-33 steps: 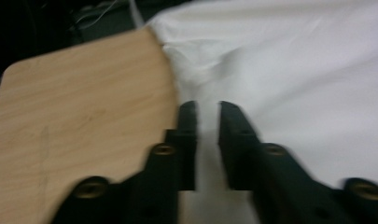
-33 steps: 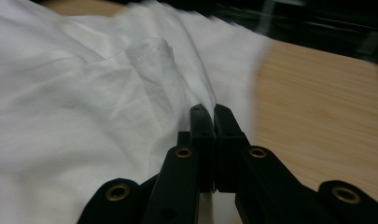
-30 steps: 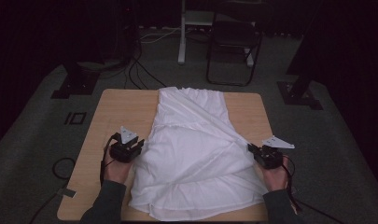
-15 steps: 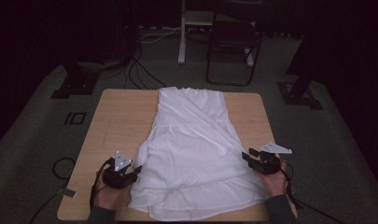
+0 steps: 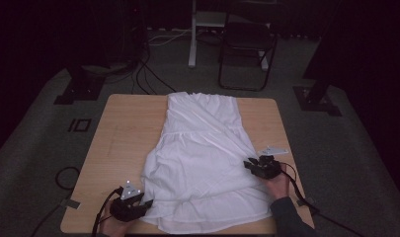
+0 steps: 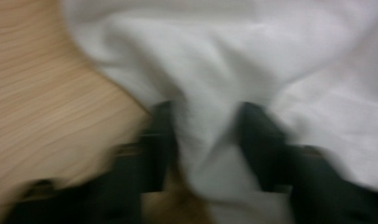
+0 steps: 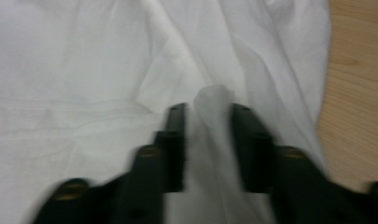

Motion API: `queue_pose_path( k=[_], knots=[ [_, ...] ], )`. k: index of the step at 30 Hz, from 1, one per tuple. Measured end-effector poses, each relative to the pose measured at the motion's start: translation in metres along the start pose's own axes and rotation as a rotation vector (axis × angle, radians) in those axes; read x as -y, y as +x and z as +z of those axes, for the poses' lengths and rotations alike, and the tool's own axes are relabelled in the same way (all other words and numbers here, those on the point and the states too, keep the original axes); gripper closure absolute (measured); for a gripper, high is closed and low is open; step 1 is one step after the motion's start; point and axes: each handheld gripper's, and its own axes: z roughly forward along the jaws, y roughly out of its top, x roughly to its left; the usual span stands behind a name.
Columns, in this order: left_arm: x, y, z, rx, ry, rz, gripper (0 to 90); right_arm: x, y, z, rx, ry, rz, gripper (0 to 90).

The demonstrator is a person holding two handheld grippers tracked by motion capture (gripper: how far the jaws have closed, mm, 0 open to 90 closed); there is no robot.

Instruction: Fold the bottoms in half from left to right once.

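A white dress [image 5: 202, 158] lies spread along the wooden table [image 5: 128, 123], hem toward the near edge. My left gripper [image 5: 147, 203] is at the hem's near-left corner. In the left gripper view its jaws [image 6: 205, 109] have just been closing and pinch a raised fold of the dress [image 6: 270, 56], blurred by motion. My right gripper [image 5: 247, 164] sits at the dress's right edge. Its jaws [image 7: 207, 109] have also just been closing, with a ridge of the white cloth [image 7: 84, 70] caught between them.
Bare table wood [image 6: 37, 93] shows left of the dress and a strip [image 7: 359, 93] to its right. Beyond the table, on dark carpet, stand a black chair [image 5: 247, 49], a white stand pole [image 5: 192, 34], cables [image 5: 143, 74] and two dark stand feet [image 5: 79, 89] [image 5: 318, 96].
My left gripper slid along the dress's left edge toward the near-left corner. My right gripper shifted slightly inward onto the cloth. The dress's lower left edge has bunched inward.
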Motion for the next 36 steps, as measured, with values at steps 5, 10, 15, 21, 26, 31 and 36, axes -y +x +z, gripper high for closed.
queue_pose_path(
  k=[5, 10, 15, 21, 26, 31, 36],
  knots=[
    [0.002, 0.006, -0.012, -0.014, -0.018, 0.002, 86.9, 0.011, 0.002, -0.027, -0.021, -0.05, -0.008, 88.9],
    [0.011, 0.01, -0.038, -0.041, -0.061, -0.032, 87.1, 0.042, -0.001, -0.072, -0.052, -0.108, 0.022, 89.5],
    [0.019, 0.001, -0.053, -0.013, -0.061, -0.023, 87.1, 0.082, 0.001, -0.111, -0.07, -0.122, 0.031, 89.5],
    [0.023, -0.015, -0.05, 0.016, -0.042, 0.057, 75.6, 0.122, 0.003, -0.124, -0.063, -0.062, 0.053, 77.1],
    [0.017, -0.001, -0.057, -0.033, -0.124, -0.008, 55.7, 0.122, -0.01, -0.131, 0.021, -0.094, 0.11, 63.5],
    [-0.007, 0.021, -0.048, -0.113, -0.162, -0.038, 50.2, 0.094, -0.012, -0.114, 0.016, -0.117, 0.076, 57.1],
    [-0.048, 0.041, -0.025, -0.113, -0.189, -0.061, 43.8, 0.055, -0.014, -0.078, 0.005, -0.111, 0.022, 54.1]
  ],
)
